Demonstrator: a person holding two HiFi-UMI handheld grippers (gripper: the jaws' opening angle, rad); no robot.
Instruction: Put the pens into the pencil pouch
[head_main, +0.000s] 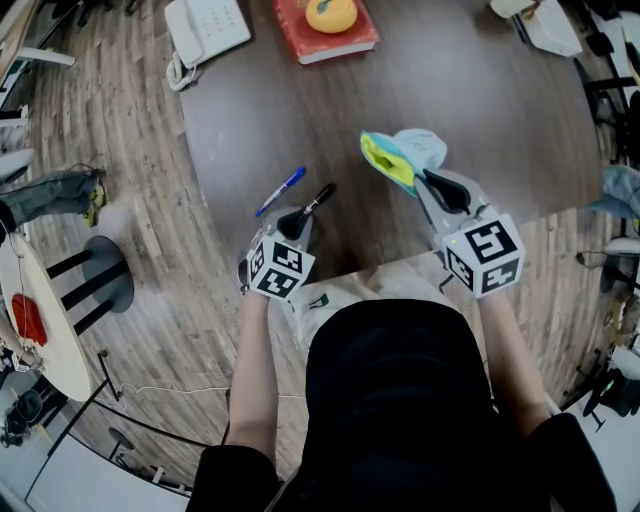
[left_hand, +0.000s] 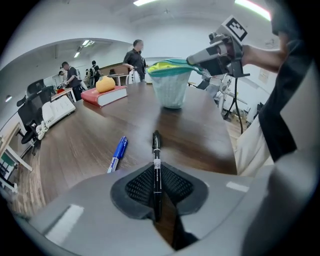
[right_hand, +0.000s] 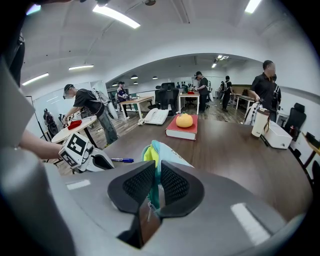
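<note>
Left claw (head_main: 296, 222) first, from the head camera: it's clamped on one slim black plastic pen (head_main: 318, 200) down at the dark wood-grain table (head_main: 450, 80). One blue pen (head_main: 280, 191) lies just beside it. Right claw (head_main: 445, 190) pinches the single teal-and-yellow fabric pencil pouch (head_main: 405, 155), whose mouth gapes open. Over to the left gripper view: ribbed black pads squeeze the black pen's barrel, the pouch well beyond. Right gripper view now: pads closed on the pouch's soft rim. Beyond it sits one red book (right_hand: 182, 132) carrying a round orange object (right_hand: 184, 120).
</note>
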